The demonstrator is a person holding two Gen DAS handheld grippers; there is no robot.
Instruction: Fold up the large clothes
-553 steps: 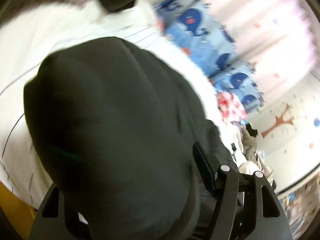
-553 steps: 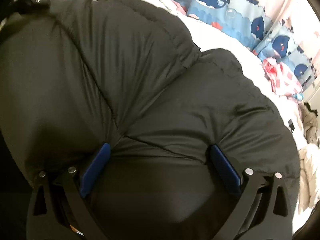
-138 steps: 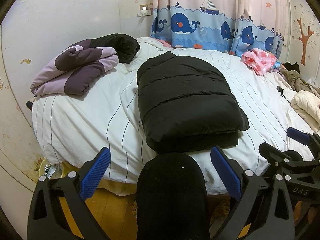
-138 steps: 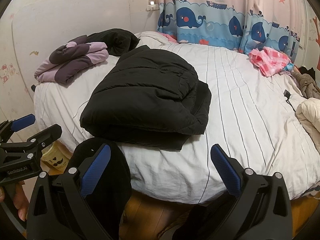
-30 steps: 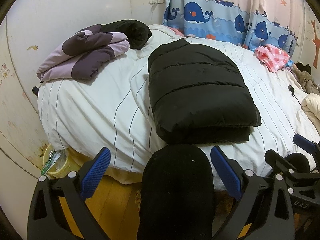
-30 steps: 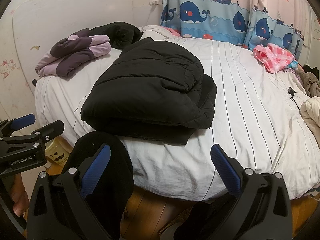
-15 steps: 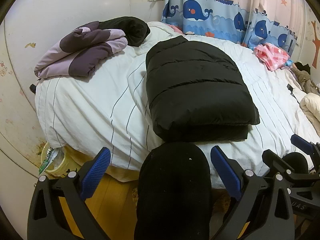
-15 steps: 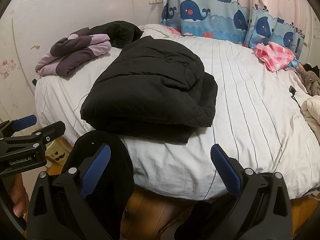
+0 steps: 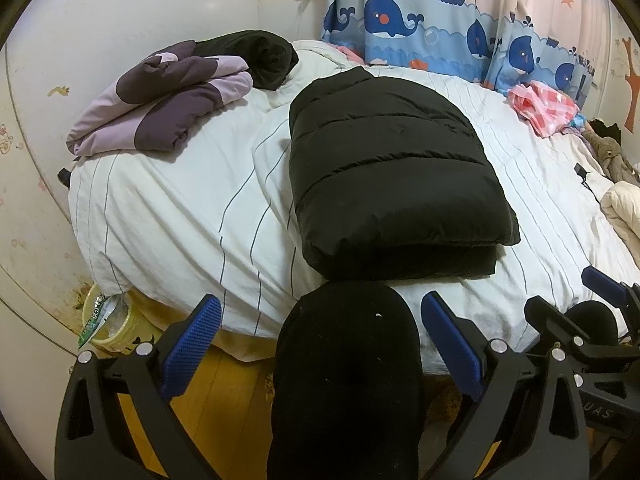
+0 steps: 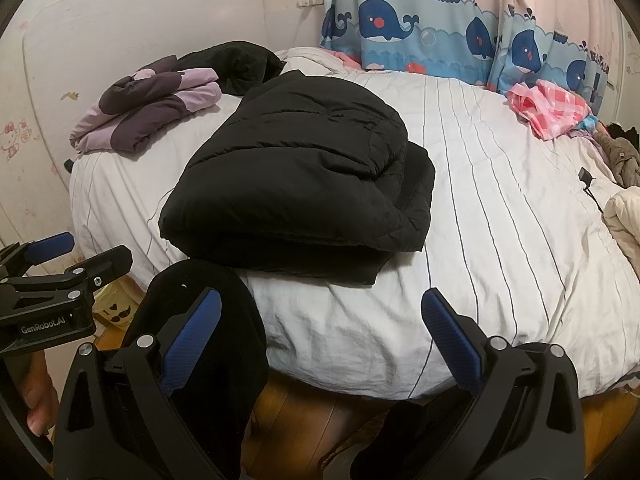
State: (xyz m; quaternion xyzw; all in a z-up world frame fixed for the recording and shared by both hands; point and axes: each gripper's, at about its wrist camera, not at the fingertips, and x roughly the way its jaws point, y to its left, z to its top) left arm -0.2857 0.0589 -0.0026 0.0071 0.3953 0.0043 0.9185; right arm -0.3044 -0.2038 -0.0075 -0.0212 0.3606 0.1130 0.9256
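Note:
A black puffer jacket [image 9: 392, 168] lies folded into a thick rectangle on the striped white bed [image 9: 180, 208]; it also shows in the right wrist view [image 10: 296, 184]. My left gripper [image 9: 320, 340] is open and empty, held back from the bed's near edge above the person's black-clad knee [image 9: 348, 368]. My right gripper [image 10: 320, 336] is open and empty, also off the bed's near edge. The left gripper shows at the left of the right wrist view [image 10: 60, 272]. The right gripper shows at the right of the left wrist view [image 9: 592, 320].
A folded purple jacket [image 9: 160, 104] and a black garment [image 9: 256, 56] lie at the bed's far left. A pink checked cloth [image 10: 552, 108] lies far right by the whale curtain [image 10: 440, 28]. A cream garment [image 10: 624, 216] sits at the right edge. A yellow bucket [image 9: 112, 320] stands on the floor.
Both grippers have shifted only slightly in the last second; the view drifts a little. Long before, both were pressed against the black jacket; now they are withdrawn and it lies folded.

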